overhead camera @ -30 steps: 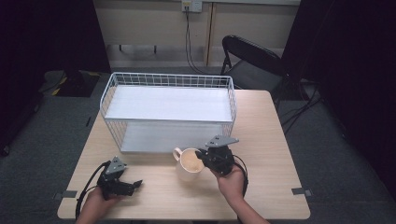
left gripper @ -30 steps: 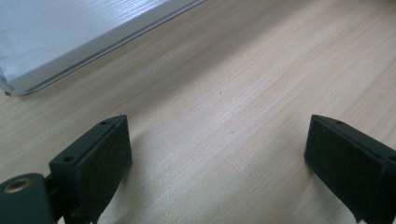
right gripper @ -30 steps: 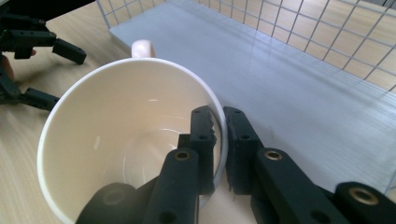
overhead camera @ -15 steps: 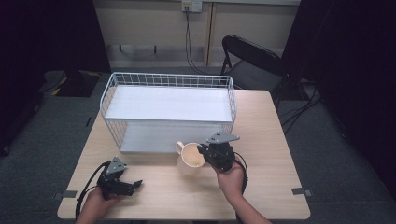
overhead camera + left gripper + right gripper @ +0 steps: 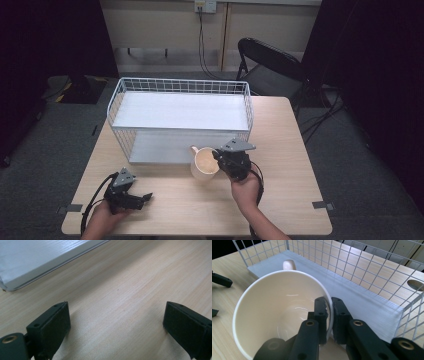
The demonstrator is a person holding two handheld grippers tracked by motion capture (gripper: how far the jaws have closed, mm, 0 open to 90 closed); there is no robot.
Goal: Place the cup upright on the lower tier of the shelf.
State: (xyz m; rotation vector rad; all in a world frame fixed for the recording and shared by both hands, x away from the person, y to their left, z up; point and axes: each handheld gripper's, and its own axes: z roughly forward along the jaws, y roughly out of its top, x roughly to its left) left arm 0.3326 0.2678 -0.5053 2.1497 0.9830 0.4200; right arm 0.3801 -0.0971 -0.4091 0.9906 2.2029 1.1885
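On the wooden surface (image 5: 280,200) stands a white wire rack (image 5: 180,112). Just in front of it sits a cream mug (image 5: 204,164); the right gripper (image 5: 329,315) clamps its rim wall between closed jaws. Left gripper (image 5: 137,199) rests well apart, jaws open, empty.

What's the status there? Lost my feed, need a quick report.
Right gripper shut on the cream mug, pinching its rim. Left gripper open, low over the table. Wire rack just behind the mug.
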